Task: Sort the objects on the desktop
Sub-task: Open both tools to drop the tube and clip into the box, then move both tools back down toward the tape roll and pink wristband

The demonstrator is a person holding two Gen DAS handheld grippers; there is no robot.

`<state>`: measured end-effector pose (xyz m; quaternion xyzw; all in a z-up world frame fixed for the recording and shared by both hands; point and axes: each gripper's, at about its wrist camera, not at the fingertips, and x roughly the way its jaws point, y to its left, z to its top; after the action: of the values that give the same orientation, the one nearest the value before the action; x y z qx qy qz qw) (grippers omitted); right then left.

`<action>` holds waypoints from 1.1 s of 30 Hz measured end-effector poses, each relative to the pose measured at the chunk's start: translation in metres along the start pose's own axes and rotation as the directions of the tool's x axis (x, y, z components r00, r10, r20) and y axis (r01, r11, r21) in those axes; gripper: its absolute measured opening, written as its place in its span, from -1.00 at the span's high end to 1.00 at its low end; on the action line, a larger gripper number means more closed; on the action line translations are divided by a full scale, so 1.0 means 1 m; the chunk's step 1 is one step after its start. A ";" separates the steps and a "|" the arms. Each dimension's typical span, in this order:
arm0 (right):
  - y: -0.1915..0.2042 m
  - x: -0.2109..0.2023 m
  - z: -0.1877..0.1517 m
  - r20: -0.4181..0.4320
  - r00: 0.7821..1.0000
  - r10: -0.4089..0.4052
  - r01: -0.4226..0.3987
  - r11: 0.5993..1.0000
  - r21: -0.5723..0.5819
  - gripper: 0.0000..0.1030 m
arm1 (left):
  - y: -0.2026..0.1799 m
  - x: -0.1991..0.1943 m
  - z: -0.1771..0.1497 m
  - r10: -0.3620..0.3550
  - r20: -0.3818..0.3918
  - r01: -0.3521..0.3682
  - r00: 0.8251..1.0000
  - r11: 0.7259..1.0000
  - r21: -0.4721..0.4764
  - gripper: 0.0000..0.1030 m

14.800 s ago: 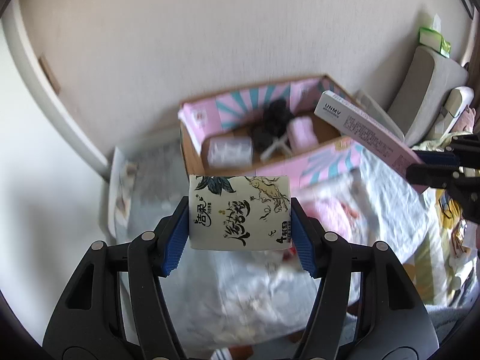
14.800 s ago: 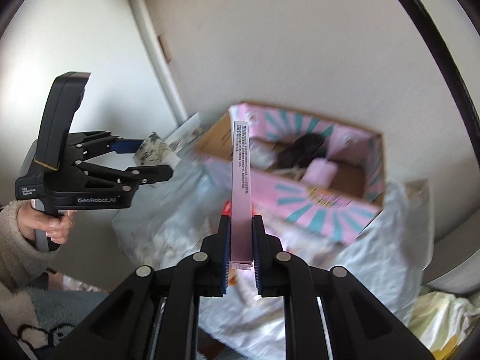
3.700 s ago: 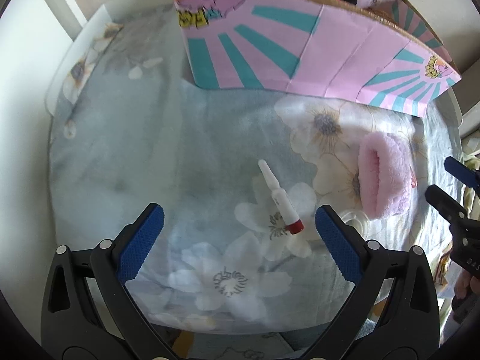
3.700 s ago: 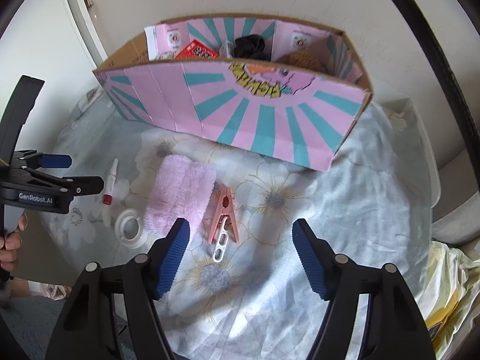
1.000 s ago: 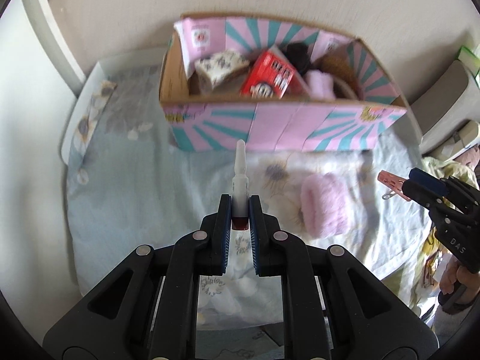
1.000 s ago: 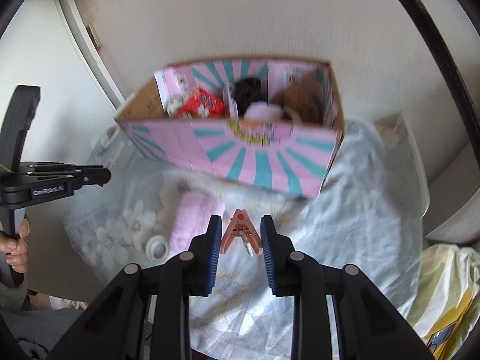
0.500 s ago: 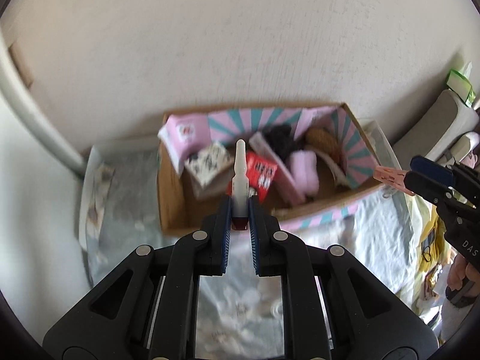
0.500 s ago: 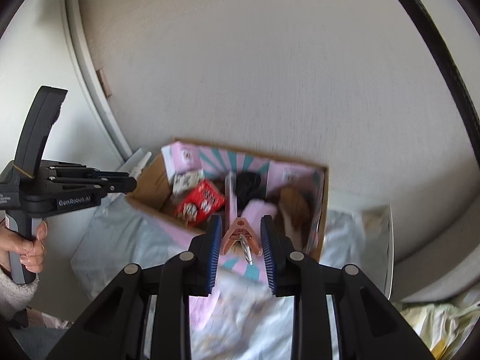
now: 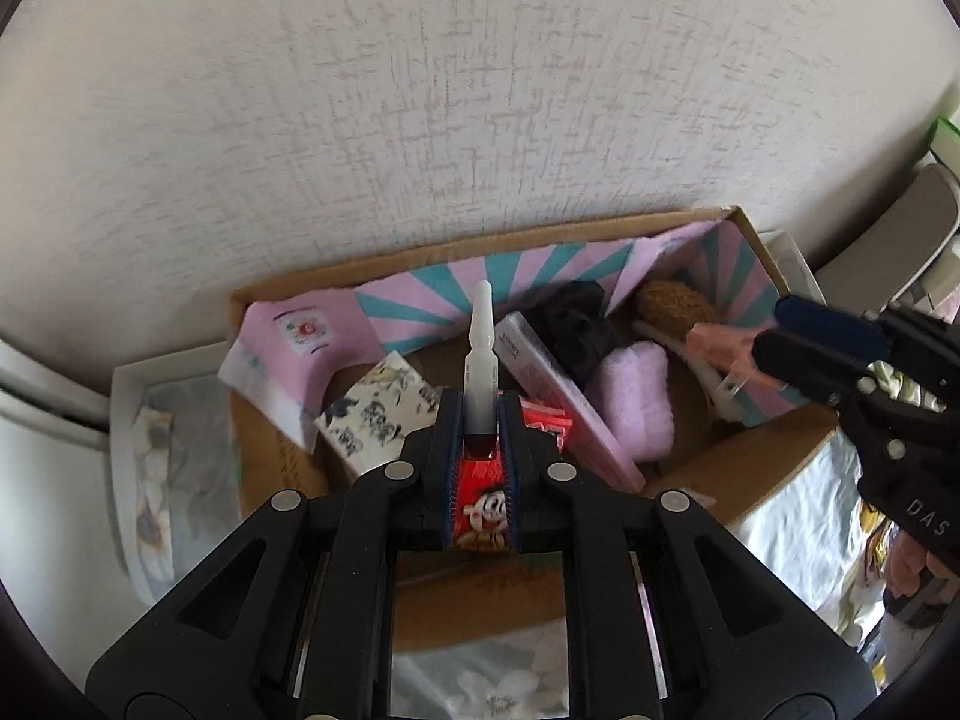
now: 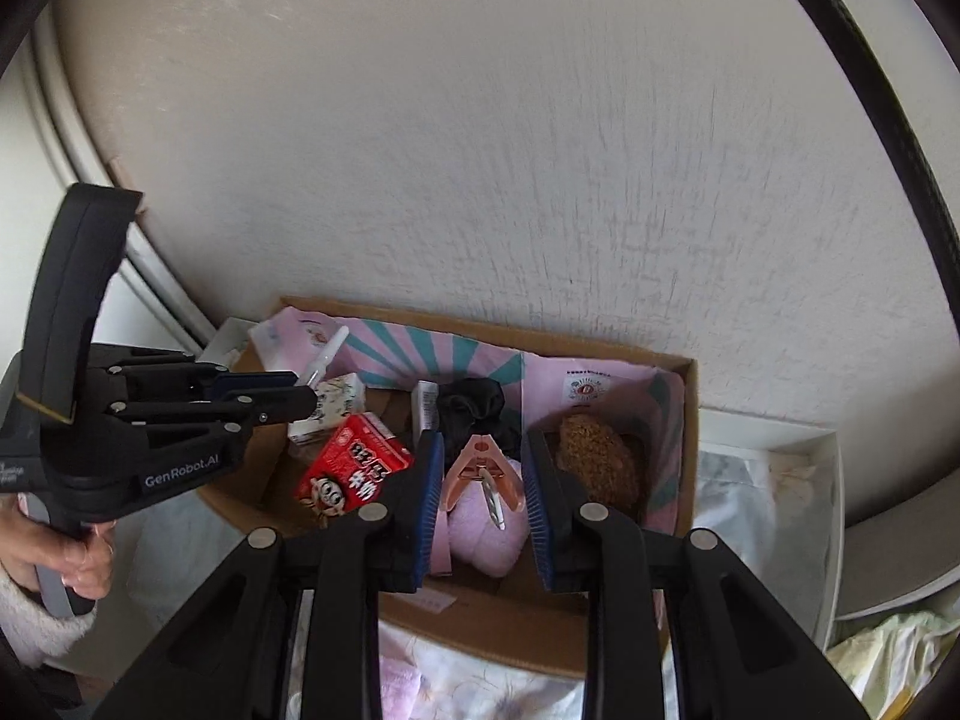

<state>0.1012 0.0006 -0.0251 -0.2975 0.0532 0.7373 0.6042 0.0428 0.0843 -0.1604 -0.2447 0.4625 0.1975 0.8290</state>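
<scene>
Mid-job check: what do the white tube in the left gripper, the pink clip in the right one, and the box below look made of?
White tube: looks like matte, slightly translucent plastic, with a dark red end between the pads. Pink clip: smooth glossy plastic with a shiny metal spring, apparently. Box: cardboard, brown raw edges, printed pink-and-teal liner inside.

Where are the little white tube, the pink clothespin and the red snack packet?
white tube (image 9: 482, 360), left wrist view, on its barrel above the gripper pads.
pink clothespin (image 10: 477, 465), right wrist view, on its body between the pads.
red snack packet (image 10: 354, 471), right wrist view, on its printed face.
</scene>
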 end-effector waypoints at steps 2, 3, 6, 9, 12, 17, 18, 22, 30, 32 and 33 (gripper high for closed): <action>-0.005 0.003 0.003 -0.019 1.000 0.001 0.000 0.999 0.037 0.04 | 0.000 0.001 0.004 0.056 0.002 -0.056 0.998 0.998 0.008 -0.98; -0.008 0.002 0.004 -0.016 1.000 -0.017 0.018 0.999 0.051 -0.08 | 0.001 -0.002 0.004 0.085 0.029 -0.085 0.996 0.996 0.012 -0.99; -0.016 -0.014 0.005 0.036 0.999 -0.033 0.030 0.997 0.076 -0.36 | 0.004 -0.009 0.003 0.151 0.048 -0.152 0.987 0.988 0.024 -0.99; -0.023 -0.024 0.004 0.049 0.998 -0.031 0.025 0.994 0.108 -0.50 | 0.008 -0.016 -0.001 0.176 0.071 -0.178 0.982 0.984 0.017 -0.99; -0.028 -0.026 0.002 0.032 0.999 -0.035 0.030 0.991 0.127 -0.50 | 0.011 -0.020 -0.004 0.162 0.070 -0.162 0.984 0.987 -0.005 -0.99; -0.029 -0.030 -0.001 0.029 0.999 -0.031 0.027 0.990 0.137 -0.50 | 0.014 -0.024 -0.011 0.134 0.058 -0.131 0.989 0.990 -0.050 -0.99; -0.028 -0.031 -0.001 0.028 0.999 -0.034 0.030 0.991 0.134 -0.50 | 0.015 -0.024 -0.013 0.135 0.057 -0.132 0.989 0.990 -0.056 -0.99; -0.021 -0.039 -0.001 0.046 0.998 -0.044 0.039 0.993 0.108 -0.50 | 0.015 -0.032 -0.019 0.150 0.066 -0.146 0.986 0.987 -0.066 -0.99; 0.000 -0.061 -0.011 0.074 0.996 -0.057 0.053 0.997 0.052 -0.50 | 0.009 -0.058 -0.038 0.148 0.086 -0.142 0.985 0.987 -0.071 -0.99; 0.004 -0.067 -0.015 0.082 0.995 -0.053 0.049 0.998 0.047 -0.50 | 0.008 -0.064 -0.045 0.134 0.087 -0.127 0.987 0.989 -0.082 -0.99; 0.005 -0.071 -0.018 0.087 0.995 -0.053 0.049 0.998 0.046 -0.50 | 0.008 -0.068 -0.050 0.130 0.092 -0.122 0.987 0.989 -0.088 -0.99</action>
<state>0.1097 -0.0692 -0.0053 -0.2528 0.0351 0.7326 0.6310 -0.0286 0.0539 -0.1263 -0.2388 0.4275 0.2799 0.8258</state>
